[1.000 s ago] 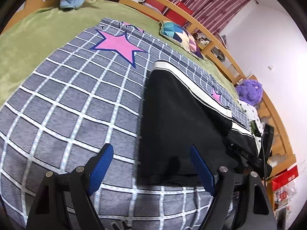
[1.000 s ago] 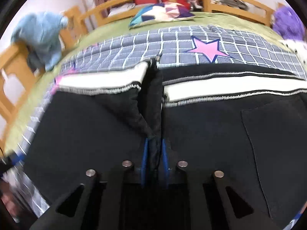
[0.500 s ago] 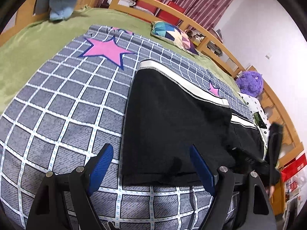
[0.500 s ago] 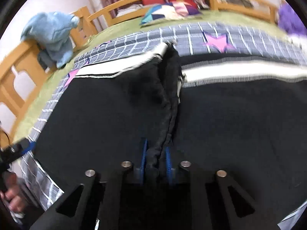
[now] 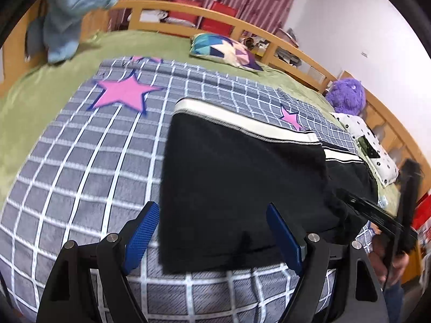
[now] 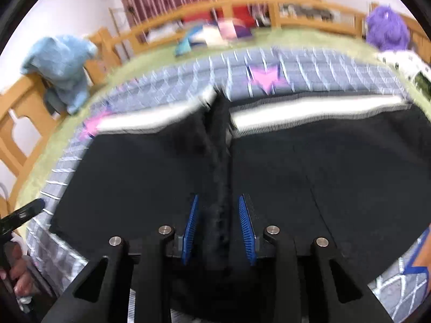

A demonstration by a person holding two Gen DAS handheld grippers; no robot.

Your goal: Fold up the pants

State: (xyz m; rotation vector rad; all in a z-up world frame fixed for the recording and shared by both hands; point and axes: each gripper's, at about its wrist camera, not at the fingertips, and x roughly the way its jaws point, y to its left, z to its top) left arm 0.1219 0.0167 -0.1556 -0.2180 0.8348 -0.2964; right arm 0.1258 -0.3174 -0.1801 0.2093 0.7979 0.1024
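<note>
Item: black pants [image 5: 242, 177], folded on your checked blanket [image 5: 80, 167]; left gripper [image 5: 212, 231] wide, empty; right gripper [image 6: 219, 226] opening off the centre ridge; risk: dragging pads could undo your fold.

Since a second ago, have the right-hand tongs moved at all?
Yes. The right tongs have pulled back toward the near edge of the pants: the white waistband sits farther off, and their jaws are opening around the black ridge.
</note>
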